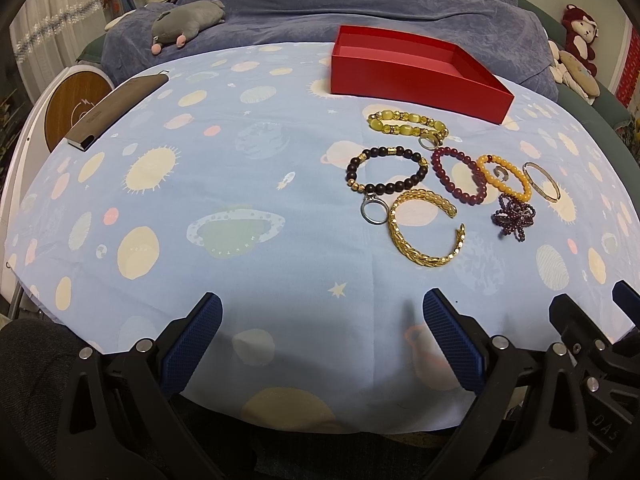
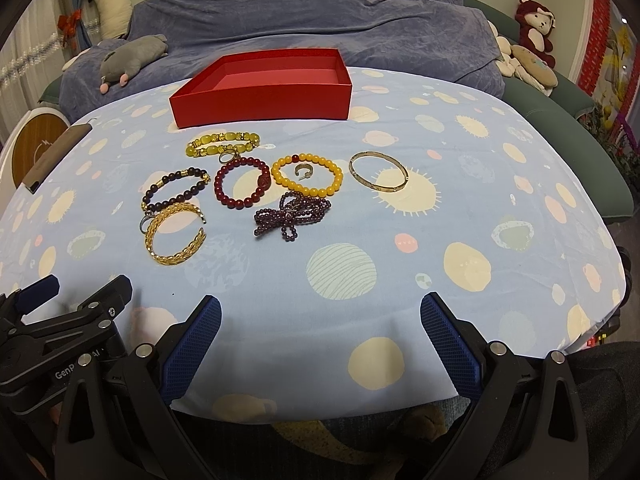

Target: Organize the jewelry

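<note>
Both hand-held grippers, left and right, hung spread wide and empty at six o'clock while you surveyed the counter. Bracelets clustered toward twelve o'clock, just before the empty red box, probably their destination.

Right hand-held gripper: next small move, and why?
Probably reach the right hand-held gripper forward toward the thin gold bangle. Both it and the left hand-held gripper are open, holding nothing, near the table edge. The red box looks empty, and the bangle lies apart on the right, so it seems the easiest grasp.
</note>
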{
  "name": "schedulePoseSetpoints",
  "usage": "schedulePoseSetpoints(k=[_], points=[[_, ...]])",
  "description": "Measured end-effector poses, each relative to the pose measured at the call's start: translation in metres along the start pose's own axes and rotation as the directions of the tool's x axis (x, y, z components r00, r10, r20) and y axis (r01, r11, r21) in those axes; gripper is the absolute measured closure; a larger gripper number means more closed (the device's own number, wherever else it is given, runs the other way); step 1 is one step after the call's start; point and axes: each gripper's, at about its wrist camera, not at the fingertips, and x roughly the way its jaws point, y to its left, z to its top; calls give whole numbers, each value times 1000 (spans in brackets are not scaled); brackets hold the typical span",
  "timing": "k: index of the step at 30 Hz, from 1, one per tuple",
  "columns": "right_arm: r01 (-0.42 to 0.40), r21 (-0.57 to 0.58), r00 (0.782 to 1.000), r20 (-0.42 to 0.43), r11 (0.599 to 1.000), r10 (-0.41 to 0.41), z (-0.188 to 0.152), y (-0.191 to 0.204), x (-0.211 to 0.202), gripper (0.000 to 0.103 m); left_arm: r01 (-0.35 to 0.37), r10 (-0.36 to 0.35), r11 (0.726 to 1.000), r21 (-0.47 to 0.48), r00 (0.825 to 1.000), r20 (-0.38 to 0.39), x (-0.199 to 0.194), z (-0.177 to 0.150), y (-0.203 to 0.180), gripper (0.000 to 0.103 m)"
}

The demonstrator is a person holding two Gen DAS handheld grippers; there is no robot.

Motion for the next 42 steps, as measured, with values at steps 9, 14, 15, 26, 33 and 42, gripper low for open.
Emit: schedulePoseSetpoints(k=[9, 14, 15, 26, 33, 42], points=[[-8, 48, 999, -41, 999, 10, 28, -25, 11, 7, 45, -47, 998, -37, 998, -34, 10, 20, 0, 7], [-2, 52, 999, -44, 999, 4, 42, -34, 22, 7, 53, -54, 998, -20, 997, -59, 29, 30, -17, 9], [-1, 49, 999, -43, 999, 4, 44, -35, 23, 7, 52, -53, 999, -16, 997, -58, 31, 32, -20, 9], [1, 73, 998, -60, 997, 3, 48, -43, 34, 7, 44, -43, 999, 27, 998, -44, 37, 35, -38, 12], [-6, 73, 998, -55, 997, 10, 47, -43, 33, 7, 70, -69, 998, 12, 997, -39, 33, 36, -33, 33], [-17, 43, 998, -62, 999, 20, 44, -34, 36, 7, 96, -93, 994, 52, 995, -45, 36, 34, -40, 60]])
